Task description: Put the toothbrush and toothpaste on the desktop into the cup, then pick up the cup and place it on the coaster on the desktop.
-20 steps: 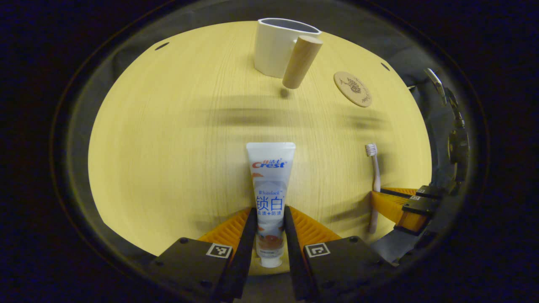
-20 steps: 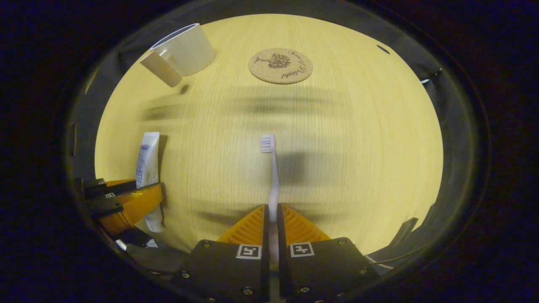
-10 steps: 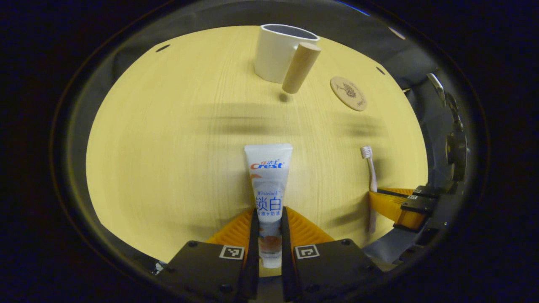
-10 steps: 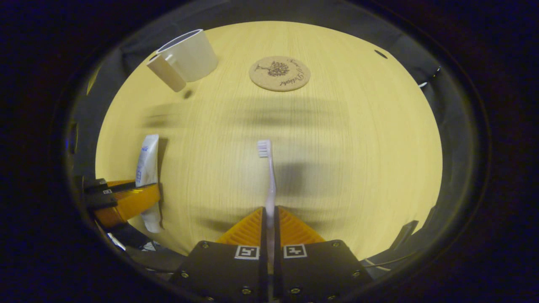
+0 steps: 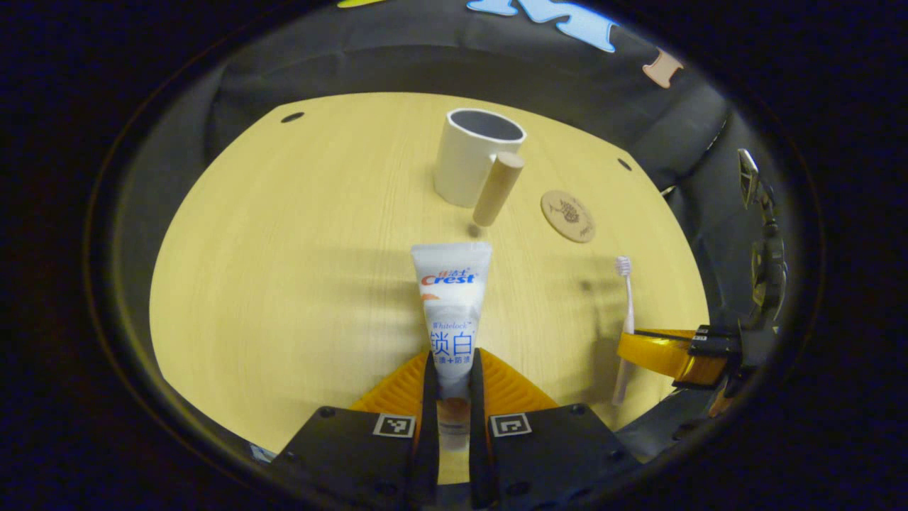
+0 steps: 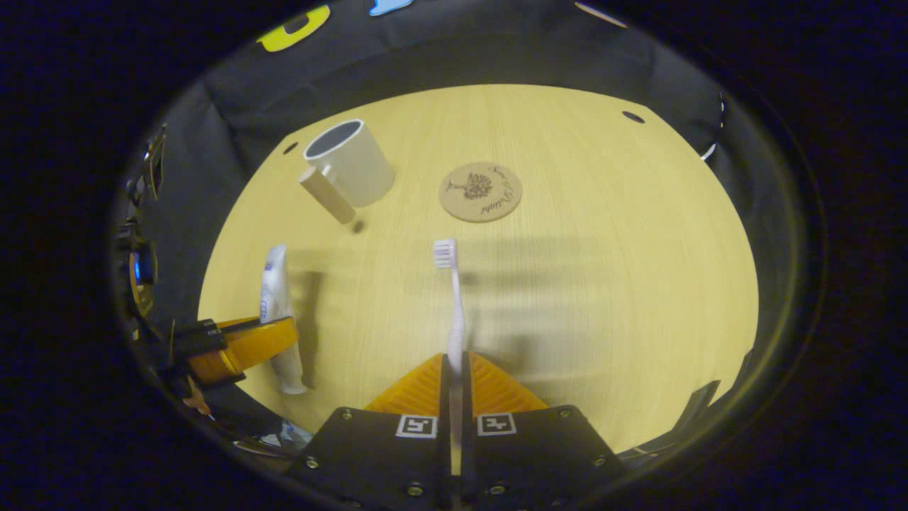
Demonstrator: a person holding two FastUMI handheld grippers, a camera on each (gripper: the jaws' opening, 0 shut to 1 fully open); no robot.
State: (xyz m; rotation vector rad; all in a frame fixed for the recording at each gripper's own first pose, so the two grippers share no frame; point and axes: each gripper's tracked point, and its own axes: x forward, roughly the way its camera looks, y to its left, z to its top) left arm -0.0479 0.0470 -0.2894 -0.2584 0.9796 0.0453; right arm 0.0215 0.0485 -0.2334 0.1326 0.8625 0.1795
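Light wood desktop, black cloth behind. My left gripper clamped on toothpaste tube, cap end toward me, lifted off desk. My right gripper closed tight on toothbrush handle, bristles pointing away. White cup with wooden handle upright at far side, cork coaster beside it

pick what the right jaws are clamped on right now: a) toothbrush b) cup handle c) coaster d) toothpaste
A: in the right gripper view, the right gripper has its jaws closed on the handle of the toothbrush, whose bristle end points out toward the coaster.
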